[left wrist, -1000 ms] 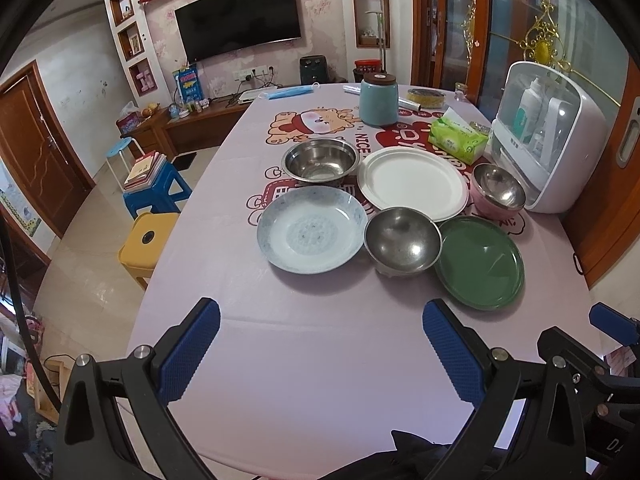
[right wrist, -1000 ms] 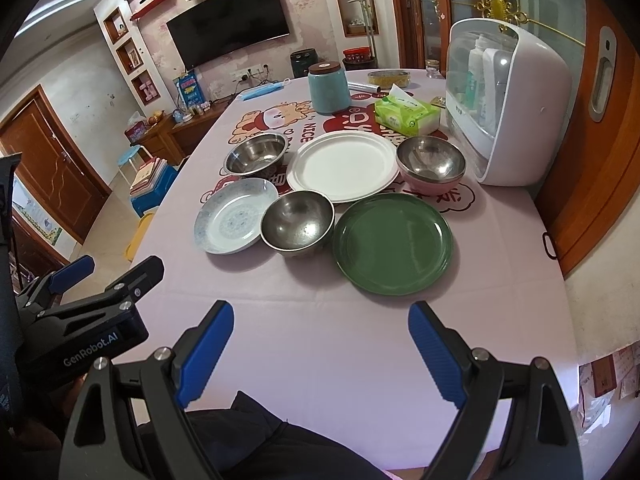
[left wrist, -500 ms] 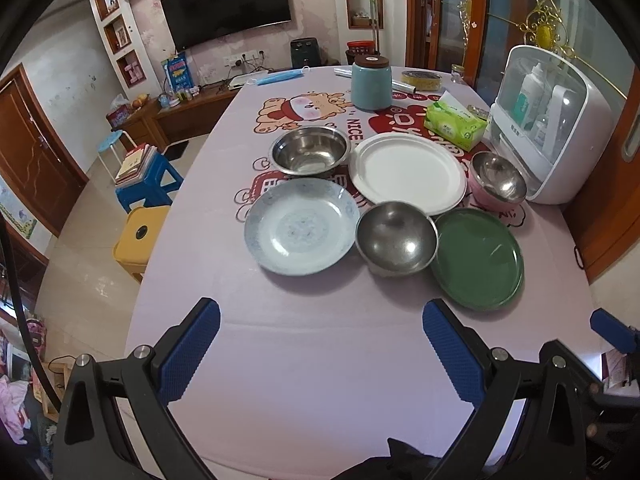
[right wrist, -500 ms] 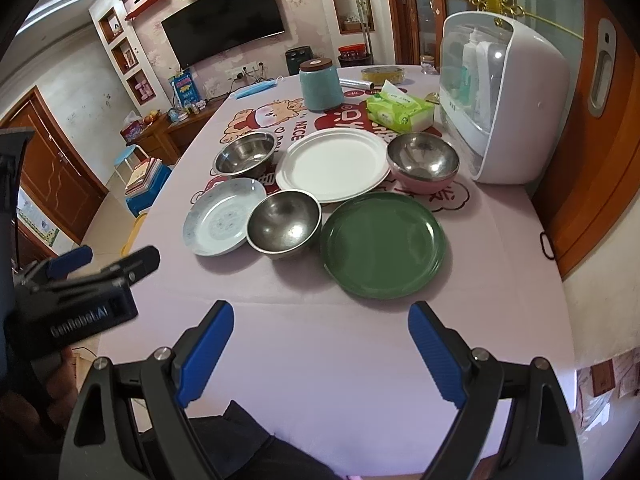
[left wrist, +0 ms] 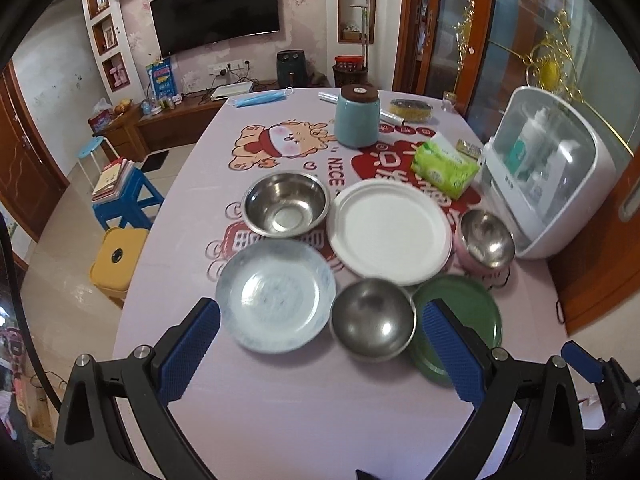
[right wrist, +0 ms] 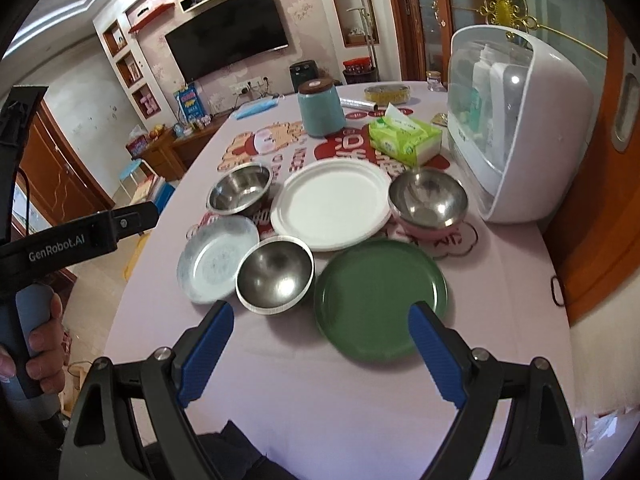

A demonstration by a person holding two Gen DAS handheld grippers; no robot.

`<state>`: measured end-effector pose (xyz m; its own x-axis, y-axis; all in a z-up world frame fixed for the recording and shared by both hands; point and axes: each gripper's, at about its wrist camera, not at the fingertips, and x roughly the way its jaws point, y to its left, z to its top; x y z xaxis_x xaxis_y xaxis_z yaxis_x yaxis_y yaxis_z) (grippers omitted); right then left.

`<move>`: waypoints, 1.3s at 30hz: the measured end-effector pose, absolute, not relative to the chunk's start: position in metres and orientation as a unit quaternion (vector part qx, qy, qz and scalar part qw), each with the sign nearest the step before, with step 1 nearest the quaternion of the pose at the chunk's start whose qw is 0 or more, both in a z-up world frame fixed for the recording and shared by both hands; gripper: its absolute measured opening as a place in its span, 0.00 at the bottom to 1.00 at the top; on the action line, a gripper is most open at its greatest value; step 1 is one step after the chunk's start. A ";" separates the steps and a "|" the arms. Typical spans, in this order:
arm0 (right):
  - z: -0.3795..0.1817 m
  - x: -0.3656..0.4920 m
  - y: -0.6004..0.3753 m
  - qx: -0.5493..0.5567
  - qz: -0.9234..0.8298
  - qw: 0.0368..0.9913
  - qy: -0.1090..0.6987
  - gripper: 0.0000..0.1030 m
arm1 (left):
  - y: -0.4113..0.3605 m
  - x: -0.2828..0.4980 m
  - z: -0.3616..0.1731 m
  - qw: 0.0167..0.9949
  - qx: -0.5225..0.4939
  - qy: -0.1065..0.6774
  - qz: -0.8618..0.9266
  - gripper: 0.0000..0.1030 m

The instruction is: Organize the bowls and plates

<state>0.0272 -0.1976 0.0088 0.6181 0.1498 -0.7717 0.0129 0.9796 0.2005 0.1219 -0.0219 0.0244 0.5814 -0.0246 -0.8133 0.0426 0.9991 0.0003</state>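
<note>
Approach step, nothing stacked yet. L to R on the table: pale blue plate, steel bowl, green plate. Left gripper wide, empty; right gripper wide, empty. Next prob. needs a rim grip on a plate w/o bumping the steel bowl.

Black hand-held gripper frames, blue ribbed finger pads, silver screws, white GenRobot.AI lettering
</note>
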 end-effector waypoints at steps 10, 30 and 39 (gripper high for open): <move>0.014 0.088 -0.225 0.132 0.031 0.911 0.390 0.87 | -0.023 0.194 0.023 0.888 0.021 0.458 -0.031 0.98; -0.049 0.153 -0.242 0.192 0.054 0.901 0.386 0.87 | -0.028 0.288 -0.047 0.854 0.017 0.514 -0.081 0.98; -0.097 0.174 -0.239 0.237 0.055 0.874 0.421 0.87 | -0.015 0.315 -0.109 0.812 -0.059 0.572 -0.096 0.98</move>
